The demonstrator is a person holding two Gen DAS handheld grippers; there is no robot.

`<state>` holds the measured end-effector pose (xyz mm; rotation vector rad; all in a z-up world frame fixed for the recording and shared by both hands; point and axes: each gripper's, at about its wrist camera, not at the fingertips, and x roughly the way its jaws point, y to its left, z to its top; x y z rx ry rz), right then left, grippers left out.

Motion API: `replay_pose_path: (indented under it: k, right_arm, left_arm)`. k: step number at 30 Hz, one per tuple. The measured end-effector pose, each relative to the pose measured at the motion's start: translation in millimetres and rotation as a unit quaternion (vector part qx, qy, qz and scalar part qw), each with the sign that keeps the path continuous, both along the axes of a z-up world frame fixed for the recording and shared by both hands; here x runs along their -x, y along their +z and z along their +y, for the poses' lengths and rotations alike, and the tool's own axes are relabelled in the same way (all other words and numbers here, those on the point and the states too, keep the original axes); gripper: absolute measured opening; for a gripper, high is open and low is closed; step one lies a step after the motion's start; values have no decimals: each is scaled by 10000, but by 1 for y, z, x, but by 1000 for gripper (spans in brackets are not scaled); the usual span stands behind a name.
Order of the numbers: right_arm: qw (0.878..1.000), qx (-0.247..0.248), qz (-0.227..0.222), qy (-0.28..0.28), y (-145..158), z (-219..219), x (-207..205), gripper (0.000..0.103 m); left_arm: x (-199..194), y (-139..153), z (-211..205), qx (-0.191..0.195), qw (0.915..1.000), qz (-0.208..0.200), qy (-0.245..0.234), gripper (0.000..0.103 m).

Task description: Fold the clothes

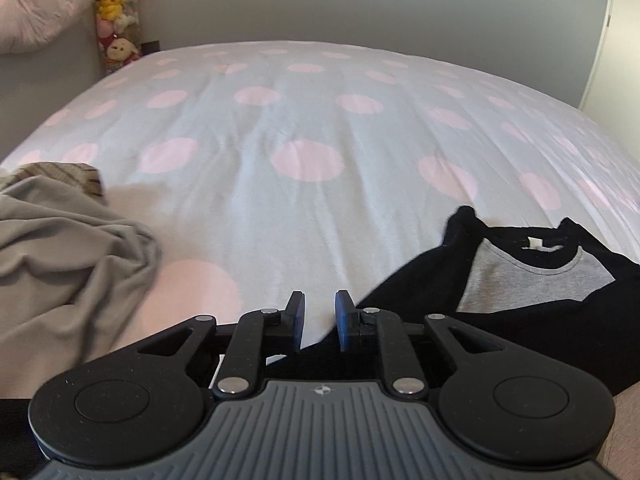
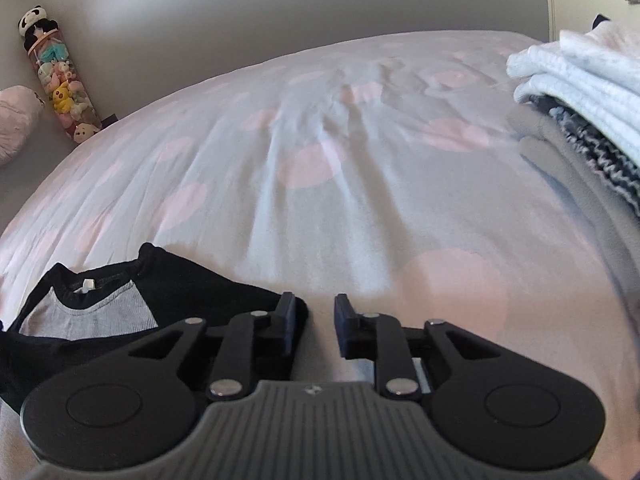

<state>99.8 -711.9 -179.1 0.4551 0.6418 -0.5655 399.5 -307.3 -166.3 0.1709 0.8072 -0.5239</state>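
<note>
A black and grey shirt (image 1: 520, 280) is laid flat at the near edge of the bed (image 1: 304, 128), between the two claws. The left claw (image 1: 320, 312) is held parted over the shirt's left hem, nothing pinched. The right claw (image 2: 314, 320) is likewise released, its left finger over the shirt's edge. A crumpled grey garment (image 1: 72, 256) lies to the left, a stack of folded clothes (image 2: 588, 92) to the right; a tube of plush toys (image 2: 60, 80) stands by the wall.
</note>
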Motion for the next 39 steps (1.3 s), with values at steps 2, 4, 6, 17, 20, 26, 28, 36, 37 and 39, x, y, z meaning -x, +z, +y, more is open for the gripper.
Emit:
replay_pose_path:
  k: [2,4,6,17,20,26,28,36,37,39]
  right_arm:
    - [10000,67,-50,45,6,13,12,27]
    - [9998,109,-146,57,14,31,27,35]
    - [9995,109,-267,126,18,55,38,45]
    - [9975,121,-390,574,19,171,64,47]
    - [9955,384,-334,797,19,184,61,47]
    - [9940,540,-342,890,8,185,61,47]
    - [9941,584,-265,874,3,184,61,47]
    - [9951,470,-354,791,-3,177,60,47]
    - [9952,448,-357,791,-4,176,60,47]
    - [9952,419,-382,793,-4,174,60,47]
  left_arm:
    - [3,9,18,6,10000,38,62,15]
    - [8,20,39,-86,9998,-2,156,15]
    - [13,32,61,-174,9995,-37,265,18]
    - [31,105,185,-641,9889,-431,1271,41]
    - [36,102,210,-697,9858,-228,1510,42]
    - [52,68,229,-731,9815,364,1732,42]
    - [55,56,232,-775,9786,460,1849,42]
    - [59,24,235,-773,9733,711,2042,15]
    - [60,28,234,-820,9741,646,2006,3]
    - [61,38,233,-867,9755,555,1945,1]
